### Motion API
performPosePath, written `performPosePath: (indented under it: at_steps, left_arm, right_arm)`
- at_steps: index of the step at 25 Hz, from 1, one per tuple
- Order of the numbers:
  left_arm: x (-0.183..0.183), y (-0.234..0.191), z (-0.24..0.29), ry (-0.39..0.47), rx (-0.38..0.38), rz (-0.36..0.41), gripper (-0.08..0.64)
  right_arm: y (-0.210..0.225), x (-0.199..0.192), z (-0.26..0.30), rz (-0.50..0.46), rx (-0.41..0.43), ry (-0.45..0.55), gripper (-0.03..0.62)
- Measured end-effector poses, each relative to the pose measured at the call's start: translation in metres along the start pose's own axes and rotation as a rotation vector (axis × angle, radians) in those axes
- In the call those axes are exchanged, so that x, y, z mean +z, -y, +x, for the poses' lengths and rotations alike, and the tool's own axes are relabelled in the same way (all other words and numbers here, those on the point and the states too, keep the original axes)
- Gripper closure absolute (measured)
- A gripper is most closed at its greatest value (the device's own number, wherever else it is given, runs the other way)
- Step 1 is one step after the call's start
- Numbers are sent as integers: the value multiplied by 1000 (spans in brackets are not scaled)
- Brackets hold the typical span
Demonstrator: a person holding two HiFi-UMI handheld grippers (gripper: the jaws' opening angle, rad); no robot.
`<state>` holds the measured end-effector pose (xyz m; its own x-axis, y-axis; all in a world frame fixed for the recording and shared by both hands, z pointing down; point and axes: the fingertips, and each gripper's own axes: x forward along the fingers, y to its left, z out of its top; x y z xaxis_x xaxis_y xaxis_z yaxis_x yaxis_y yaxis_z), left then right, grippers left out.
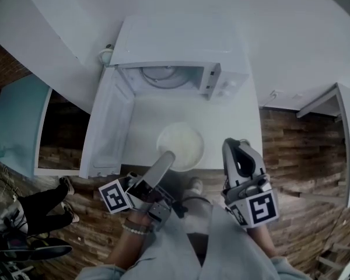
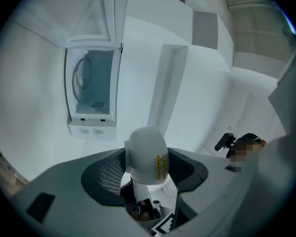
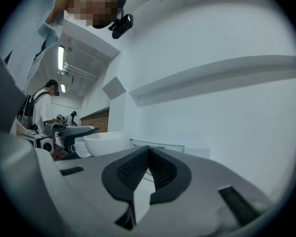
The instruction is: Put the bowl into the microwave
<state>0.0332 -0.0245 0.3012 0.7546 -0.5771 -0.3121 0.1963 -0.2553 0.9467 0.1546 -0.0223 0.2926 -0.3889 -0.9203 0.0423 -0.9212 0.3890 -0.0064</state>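
A white bowl [image 1: 181, 144] hangs over the front of the white counter [image 1: 233, 124], before the microwave [image 1: 181, 45]. The microwave's door [image 1: 108, 127] is swung open to the left, and the turntable shows inside. My left gripper [image 1: 165, 161] comes from below and is shut on the bowl's near-left side. In the left gripper view the bowl [image 2: 145, 152] fills the gap between the pads, with the open microwave [image 2: 91, 90] beyond. My right gripper [image 1: 232, 146] is shut and empty just right of the bowl. In its own view the right gripper [image 3: 148, 157] sees the bowl [image 3: 106, 143] at left.
The open door juts out over the counter's left side. A teal panel [image 1: 17, 121] stands at far left, and a person [image 1: 44, 206] is on the wooden floor below it. A white shelf unit [image 1: 341, 127] is at right.
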Motion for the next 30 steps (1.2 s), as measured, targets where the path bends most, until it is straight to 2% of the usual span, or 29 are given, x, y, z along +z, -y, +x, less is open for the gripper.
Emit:
performPosePath:
  at_steps: [8,14,20,30]
  left_arm:
    - [6,-8,32,94,21,78,314]
    - [12,-10,36,159,42,94,314]
    - [13,-14,42,168,51,93,314]
    - [29,-20,50,156,43,67,314]
  right_arm:
    - [39,-3,11,19,92,9,594]
    - [49,-17,13,37,132,-12,594]
    - [47,-20,18,5,172,-10,594]
    - [42,-22,31,-15,167,-26,594]
